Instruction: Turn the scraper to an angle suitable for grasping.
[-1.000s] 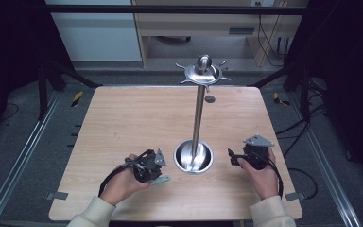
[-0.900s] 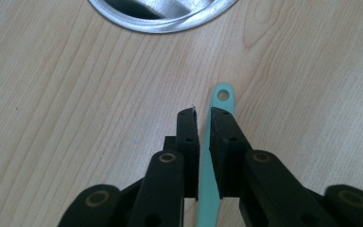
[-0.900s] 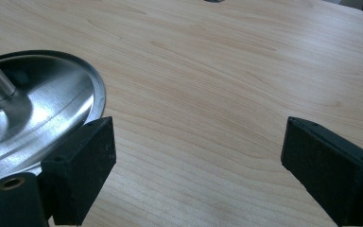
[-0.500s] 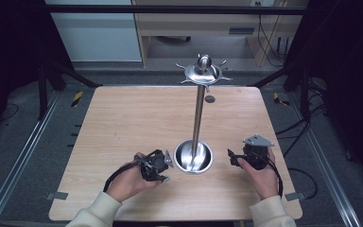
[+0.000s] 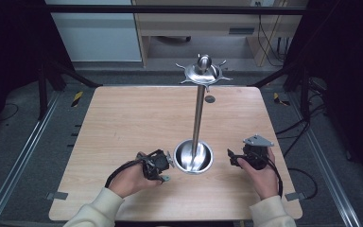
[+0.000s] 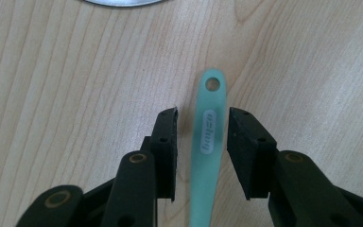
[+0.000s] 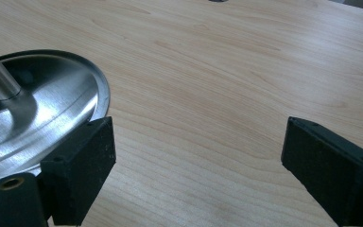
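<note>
Straddling a mint-green plastic handle with a hang-hole (image 6: 209,142), the left tool (image 6: 202,124) has just been spreading its jaws; neither pad presses it, so the handle lies released on the pale wooden counter (image 5: 123,123), just beside the polished steel stand's dish base (image 5: 194,157). Hanging it looks undone. The right tool (image 5: 238,158) rests low, jaws spread, beside that base.

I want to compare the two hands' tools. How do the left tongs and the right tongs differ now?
The left tongs straddle a mint-green handle lying on the table, with gaps at both pads; the right tongs have nothing between them. The left jaws, just opening, stand narrower; the right stand wide. Both are open, beside the steel stand's base.
</note>
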Demonstrator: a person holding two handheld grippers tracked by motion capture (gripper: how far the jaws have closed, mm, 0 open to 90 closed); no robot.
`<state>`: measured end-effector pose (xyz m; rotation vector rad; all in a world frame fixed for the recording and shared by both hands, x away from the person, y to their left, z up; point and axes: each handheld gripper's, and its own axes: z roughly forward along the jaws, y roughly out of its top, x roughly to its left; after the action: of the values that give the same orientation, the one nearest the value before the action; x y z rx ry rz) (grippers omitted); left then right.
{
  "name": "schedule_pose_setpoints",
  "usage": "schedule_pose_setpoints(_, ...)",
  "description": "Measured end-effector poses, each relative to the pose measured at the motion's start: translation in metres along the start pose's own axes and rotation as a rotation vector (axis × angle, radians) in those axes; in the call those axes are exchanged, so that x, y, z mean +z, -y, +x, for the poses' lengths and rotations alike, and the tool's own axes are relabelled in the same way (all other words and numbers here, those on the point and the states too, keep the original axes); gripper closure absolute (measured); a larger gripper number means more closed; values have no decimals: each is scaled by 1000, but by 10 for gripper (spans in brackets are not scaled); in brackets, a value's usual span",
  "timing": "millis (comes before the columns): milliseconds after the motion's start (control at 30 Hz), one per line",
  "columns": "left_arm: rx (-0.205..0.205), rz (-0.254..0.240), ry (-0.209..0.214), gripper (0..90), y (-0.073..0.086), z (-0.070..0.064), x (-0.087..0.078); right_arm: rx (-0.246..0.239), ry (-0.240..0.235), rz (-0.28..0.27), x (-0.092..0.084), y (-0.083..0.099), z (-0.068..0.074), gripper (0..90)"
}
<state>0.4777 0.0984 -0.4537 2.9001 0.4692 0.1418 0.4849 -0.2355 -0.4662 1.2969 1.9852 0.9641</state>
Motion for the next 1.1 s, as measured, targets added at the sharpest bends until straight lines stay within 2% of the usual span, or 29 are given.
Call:
schedule_pose_setpoints(233,11,24,9,643,-1,1,4,3,-1,0,0,0,0,110)
schedule_pose_setpoints(900,17,46,24,671,-3,3,10,1,-2,0,0,0,0,110)
schedule_pose_setpoints(1100,18,47,39,710,-4,4,10,-2,-2,-1,0,0,0,110)
